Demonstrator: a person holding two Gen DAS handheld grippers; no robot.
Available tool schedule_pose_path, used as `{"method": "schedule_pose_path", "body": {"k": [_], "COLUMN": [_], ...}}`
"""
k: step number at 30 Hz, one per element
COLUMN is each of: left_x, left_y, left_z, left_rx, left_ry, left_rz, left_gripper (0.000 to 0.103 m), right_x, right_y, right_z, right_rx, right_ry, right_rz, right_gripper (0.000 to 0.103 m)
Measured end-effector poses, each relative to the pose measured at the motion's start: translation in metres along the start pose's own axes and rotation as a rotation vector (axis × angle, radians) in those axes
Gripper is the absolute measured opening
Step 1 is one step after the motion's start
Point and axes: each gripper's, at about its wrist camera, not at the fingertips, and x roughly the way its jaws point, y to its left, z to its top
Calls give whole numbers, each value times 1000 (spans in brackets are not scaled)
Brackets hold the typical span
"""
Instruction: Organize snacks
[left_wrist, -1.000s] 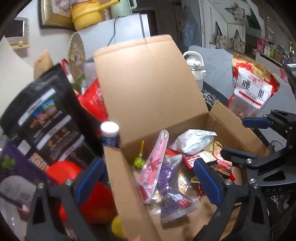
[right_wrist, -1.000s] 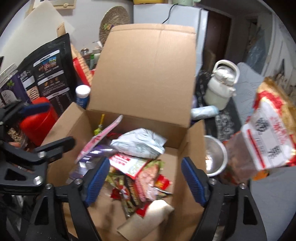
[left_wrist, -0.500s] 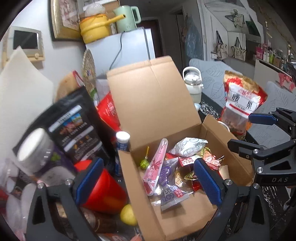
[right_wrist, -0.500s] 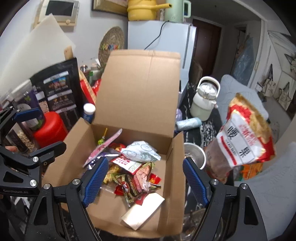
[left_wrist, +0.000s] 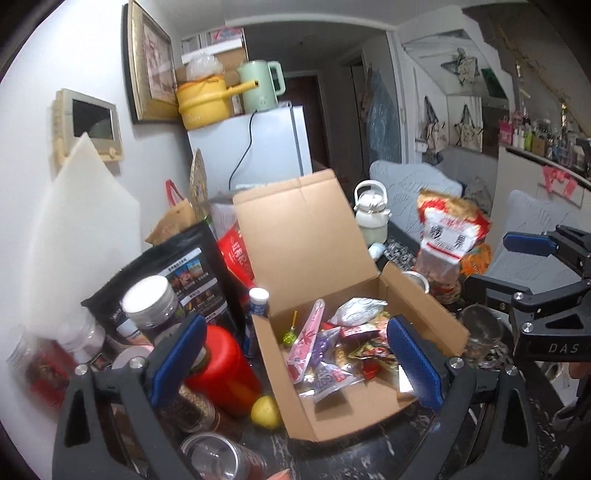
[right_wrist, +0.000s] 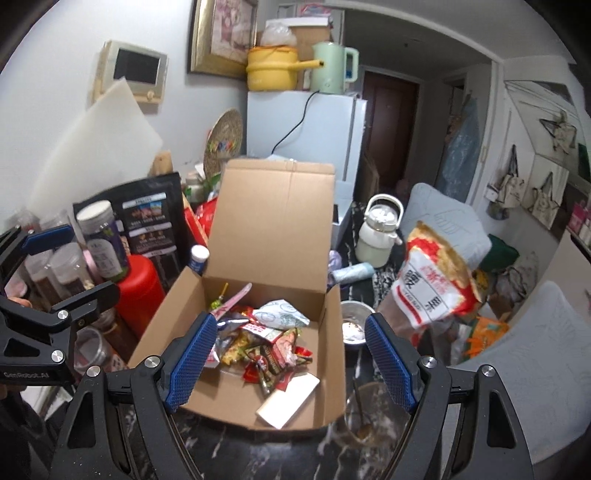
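Both grippers' ribbed blue jaws gape empty above the corrugated cardboard box (right_wrist: 258, 354) of crinkly snack packets (right_wrist: 266, 347)

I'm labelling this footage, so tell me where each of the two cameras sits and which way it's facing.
Left wrist: on the left gripper, angled down at the open cardboard box; its open blue fingers show, the right gripper at the right edge.
Right wrist: on the right gripper, facing the same box from farther right; open fingers show, the left gripper at the left edge.
Shared: box, red jar, white fridge.
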Motion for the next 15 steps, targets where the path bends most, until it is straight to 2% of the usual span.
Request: {"method": "schedule_pose_path", "body": {"k": [8, 13, 15], "left_x": [-54, -74, -81], "left_y": [-8, -10, -11], "left_z": [-10, -21, -28], "left_rx": [1, -12, -16], "left_ry": [-83, -96, -96], "left_rz": [6, -8, -12], "left_gripper": [100, 100, 100], "right_x": [-57, -80, -89], "right_y": [5, 12, 16], "right_z": [-13, -25, -32], "right_rx": [18, 2, 2], "right_ry": [-81, -108, -119], "right_rz": [-41, -51, -55], "right_gripper": [86, 87, 90]}}
